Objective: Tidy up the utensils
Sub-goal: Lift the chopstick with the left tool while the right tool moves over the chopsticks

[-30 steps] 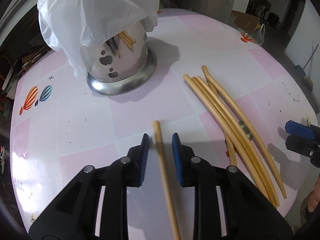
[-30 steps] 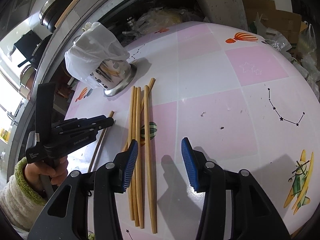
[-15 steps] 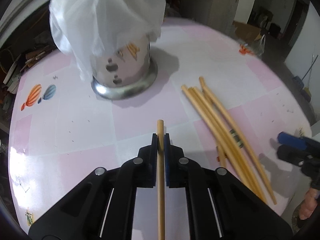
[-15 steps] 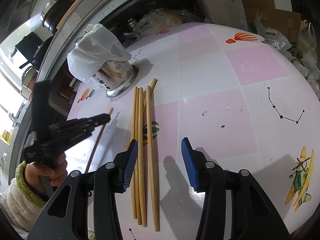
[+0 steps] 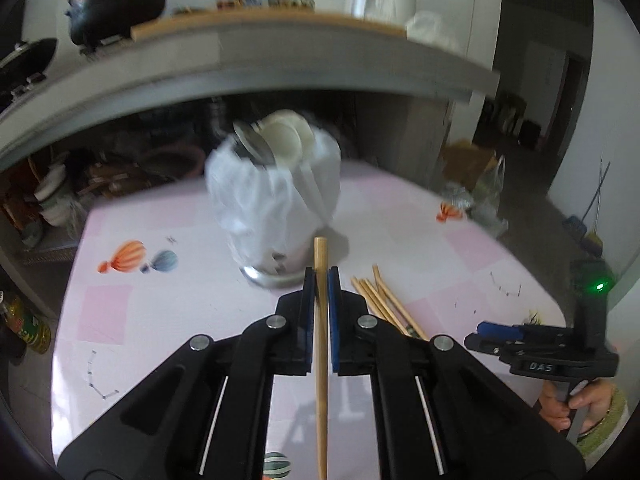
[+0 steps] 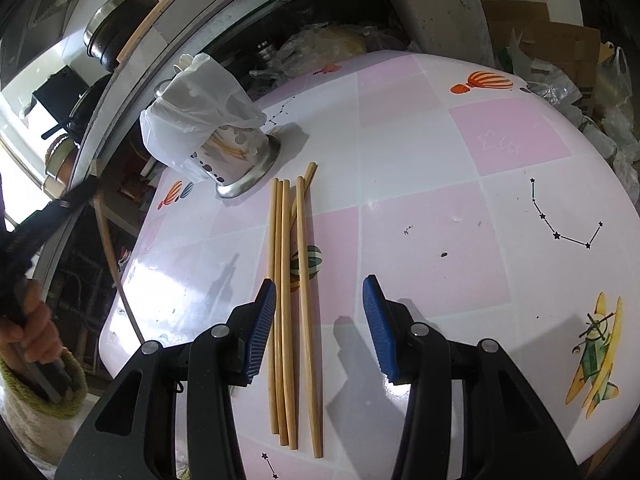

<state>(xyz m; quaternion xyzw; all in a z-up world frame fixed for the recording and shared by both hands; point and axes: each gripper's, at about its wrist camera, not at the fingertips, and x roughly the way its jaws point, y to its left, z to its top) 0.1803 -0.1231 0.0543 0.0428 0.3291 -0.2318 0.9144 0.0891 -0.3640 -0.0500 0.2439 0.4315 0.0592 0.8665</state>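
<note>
While one chopstick (image 5: 320, 320) sits pinched between the left gripper's (image 5: 319, 280) blue pads, lifted clear of the counter (image 6: 420, 160), the other chopsticks (image 6: 294, 280) lie bundled on the pink top. Right gripper (image 6: 319, 312) hangs just above them, jaws apart, nothing held. Bag-covered steel holder (image 6: 224, 148) stands beyond.

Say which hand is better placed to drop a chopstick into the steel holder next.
Left: the left gripper is shut on a chopstick, lifted, aimed at the holder. The right gripper is open, empty, over the loose chopsticks.

One wooden chopstick (image 5: 321, 344) lifted; chopstick bundle (image 6: 294, 304) flat beside steel holder (image 6: 236, 156)
</note>
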